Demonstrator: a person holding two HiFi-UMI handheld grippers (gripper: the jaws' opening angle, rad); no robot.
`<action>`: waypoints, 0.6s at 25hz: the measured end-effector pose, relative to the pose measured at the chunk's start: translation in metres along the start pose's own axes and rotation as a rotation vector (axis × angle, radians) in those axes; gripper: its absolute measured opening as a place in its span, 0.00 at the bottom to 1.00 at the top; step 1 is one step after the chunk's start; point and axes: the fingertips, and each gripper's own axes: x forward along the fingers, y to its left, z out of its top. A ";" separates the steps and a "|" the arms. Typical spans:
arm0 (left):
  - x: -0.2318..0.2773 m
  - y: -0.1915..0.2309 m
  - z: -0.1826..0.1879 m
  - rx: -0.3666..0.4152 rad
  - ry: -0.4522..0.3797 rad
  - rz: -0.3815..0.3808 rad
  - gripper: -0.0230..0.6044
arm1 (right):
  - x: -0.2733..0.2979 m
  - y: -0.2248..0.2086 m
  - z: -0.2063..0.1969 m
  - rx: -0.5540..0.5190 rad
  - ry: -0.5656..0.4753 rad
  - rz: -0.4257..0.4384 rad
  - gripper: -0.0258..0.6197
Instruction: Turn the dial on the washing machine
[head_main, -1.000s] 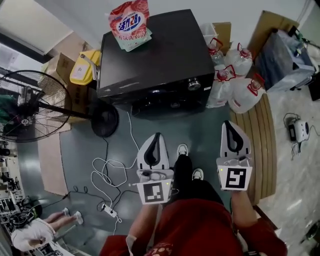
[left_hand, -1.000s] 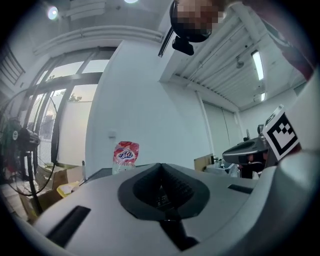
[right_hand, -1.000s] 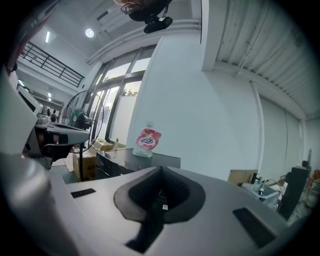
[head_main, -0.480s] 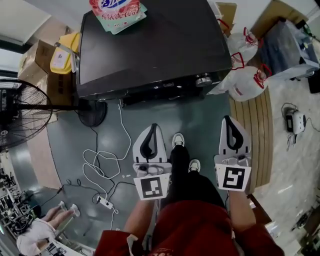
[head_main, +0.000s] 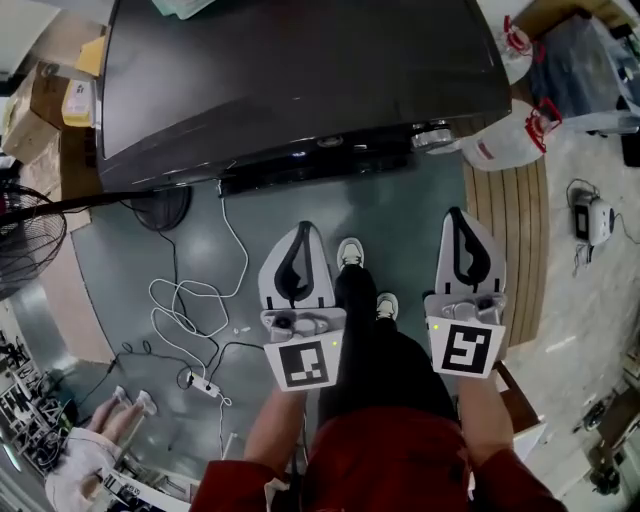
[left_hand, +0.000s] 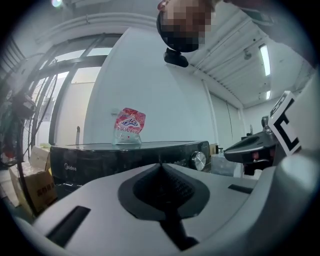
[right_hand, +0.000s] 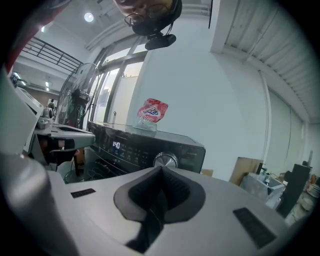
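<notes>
two grippers are seen shut and empty, well short of the washing machine, whose dial is set at the right end of its front panel, almost straight beyond the right gripper, which is judged nearer than the left gripper.

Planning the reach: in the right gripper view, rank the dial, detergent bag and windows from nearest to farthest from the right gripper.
1. dial, straight ahead, centre.
2. detergent bag, higher up and farther back.
3. windows, far behind, at left.
</notes>
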 end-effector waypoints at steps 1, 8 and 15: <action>0.002 0.000 -0.007 -0.002 0.003 -0.001 0.05 | 0.004 0.001 -0.005 -0.003 -0.001 -0.002 0.05; 0.013 -0.006 -0.043 0.051 0.016 -0.022 0.05 | 0.028 0.006 -0.031 -0.018 0.017 -0.003 0.05; 0.014 -0.013 -0.062 0.030 0.042 -0.047 0.05 | 0.035 0.009 -0.051 -0.022 0.041 0.001 0.05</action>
